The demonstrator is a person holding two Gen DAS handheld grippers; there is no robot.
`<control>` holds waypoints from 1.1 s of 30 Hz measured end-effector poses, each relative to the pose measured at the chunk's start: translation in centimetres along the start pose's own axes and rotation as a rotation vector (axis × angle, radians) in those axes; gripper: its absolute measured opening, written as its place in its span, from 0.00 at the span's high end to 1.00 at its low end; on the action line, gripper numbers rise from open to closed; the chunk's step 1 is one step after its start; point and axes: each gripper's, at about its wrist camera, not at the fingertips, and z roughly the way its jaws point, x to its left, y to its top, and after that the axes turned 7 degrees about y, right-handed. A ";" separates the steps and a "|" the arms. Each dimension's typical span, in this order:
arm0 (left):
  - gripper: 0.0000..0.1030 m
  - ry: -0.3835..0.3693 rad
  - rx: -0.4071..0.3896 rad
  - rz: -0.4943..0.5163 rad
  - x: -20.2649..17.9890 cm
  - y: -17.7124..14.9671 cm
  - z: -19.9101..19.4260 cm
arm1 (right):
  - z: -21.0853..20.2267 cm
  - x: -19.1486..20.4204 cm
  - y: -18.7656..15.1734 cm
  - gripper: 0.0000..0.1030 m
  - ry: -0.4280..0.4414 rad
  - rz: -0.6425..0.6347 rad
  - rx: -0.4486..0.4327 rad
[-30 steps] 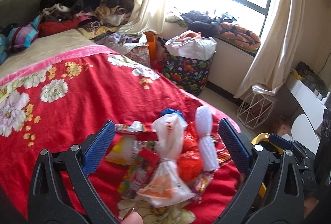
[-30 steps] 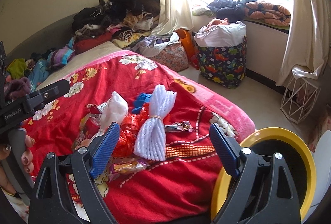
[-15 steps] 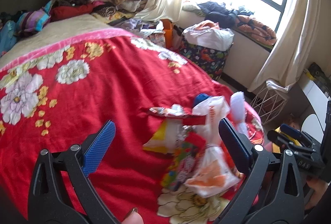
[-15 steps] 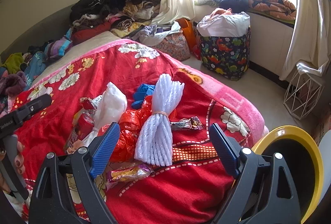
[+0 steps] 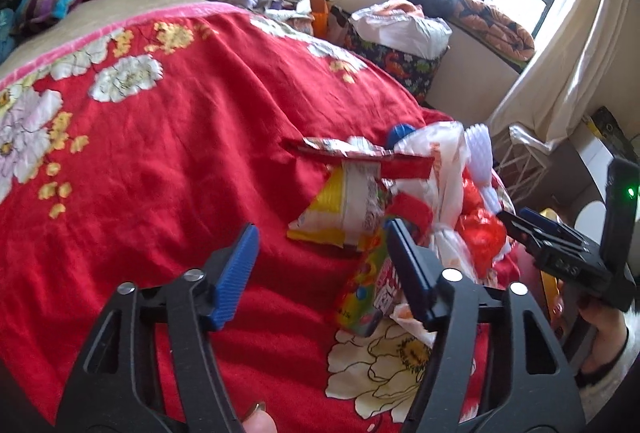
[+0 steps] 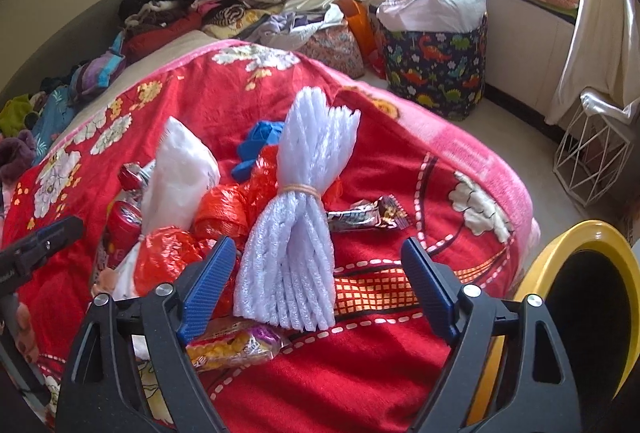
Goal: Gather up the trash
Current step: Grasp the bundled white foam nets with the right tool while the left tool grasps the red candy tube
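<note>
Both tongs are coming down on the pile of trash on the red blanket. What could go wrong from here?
1. The left tongs are closing beside the wrappers with only red blanket between the pads; they may pinch fabric.
2. The white foam bundle sits off-centre between the closing right tongs; the grip may slip.
3. The two tongs work close together and might collide.

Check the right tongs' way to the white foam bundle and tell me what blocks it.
Nothing visible blocks it. The right tongs, jaws closing slightly, are open, and the white foam bundle lies on top of the pile between them, not gripped. An orange plastic bag sits beside the bundle by the left finger, not across the path.
</note>
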 end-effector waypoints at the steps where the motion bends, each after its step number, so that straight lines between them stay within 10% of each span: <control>1: 0.48 -0.009 0.009 0.005 -0.1 -0.1 0.2 | 0.4 -0.1 0.0 0.23 0.000 0.005 0.010; 17: 0.55 -0.078 0.104 0.083 -2.9 -1.2 2.4 | 2.2 -0.4 -1.1 0.69 0.122 0.072 0.073; 28: 0.56 -0.092 0.140 0.074 -3.4 -1.2 3.4 | -1.8 -2.3 -1.3 0.70 0.119 0.125 -0.031; 33: 0.71 -0.092 0.138 0.082 -3.9 -1.2 3.6 | -3.5 -2.6 -1.7 0.70 0.119 0.132 -0.052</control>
